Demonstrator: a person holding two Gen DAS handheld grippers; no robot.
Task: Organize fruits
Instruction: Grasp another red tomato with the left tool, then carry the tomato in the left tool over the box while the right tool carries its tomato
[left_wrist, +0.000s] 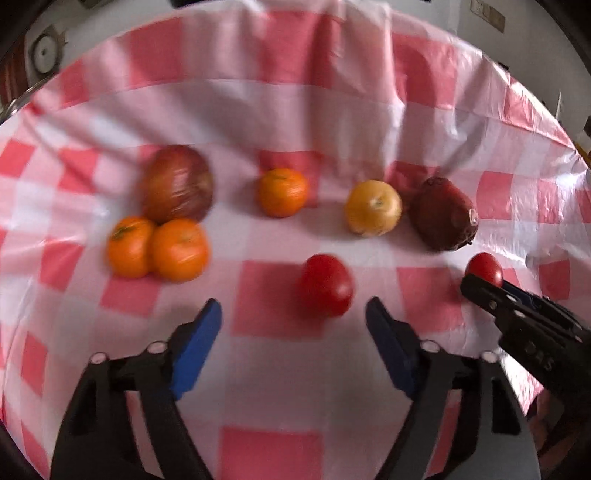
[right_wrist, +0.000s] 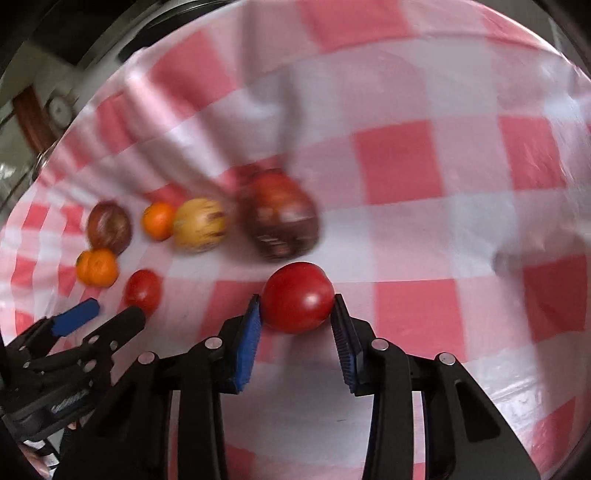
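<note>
Right claw (right_wrist: 297, 308) clamps the tomato (right_wrist: 297, 297) at frame center w/ pads on both flanks, left claw (left_wrist: 293, 325) half-wide, nothing held, so she should lift straight, grip steady, no squashing.

On the surface (left_wrist: 288, 110) I see a far row: apple (left_wrist: 177, 183), mandarin (left_wrist: 282, 192), pale fruit (left_wrist: 373, 208), dark fruit (left_wrist: 441, 214). Two mandarins (left_wrist: 157, 247) touch before the apple. Nearer me, one tomato (left_wrist: 325, 284) lies left of another tomato (right_wrist: 297, 297).

no text can be read for certain: the raised marks on the right gripper (left_wrist: 480, 282) body and the dark fruit (right_wrist: 280, 218) label are too blurred.
</note>
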